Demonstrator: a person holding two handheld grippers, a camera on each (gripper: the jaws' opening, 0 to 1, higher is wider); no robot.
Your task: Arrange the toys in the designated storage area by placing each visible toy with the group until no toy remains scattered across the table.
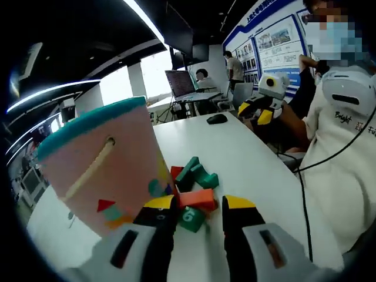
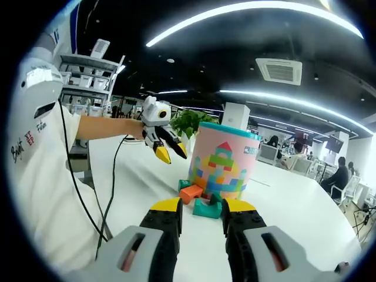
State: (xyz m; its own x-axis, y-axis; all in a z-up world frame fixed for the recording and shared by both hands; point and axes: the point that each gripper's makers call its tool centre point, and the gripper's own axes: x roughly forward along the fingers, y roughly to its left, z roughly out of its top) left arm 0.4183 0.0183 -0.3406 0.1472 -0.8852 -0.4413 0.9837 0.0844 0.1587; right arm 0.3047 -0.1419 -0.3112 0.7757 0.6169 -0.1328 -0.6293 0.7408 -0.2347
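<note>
White table | blocks beside pink bucket | both grippers' jaws apart, empty.

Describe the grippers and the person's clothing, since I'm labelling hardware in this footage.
Each gripper, left and right, has two black jaws with yellow tips rising from grey housings with dark slots. Seen from across, each body is white with a rounded top. The person wears a white top with dark lettering; a black cable hangs alongside.

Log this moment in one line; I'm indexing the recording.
left gripper: open, empty | right gripper: open, empty | toy blocks: clustered beside pink bucket | table: white
</note>
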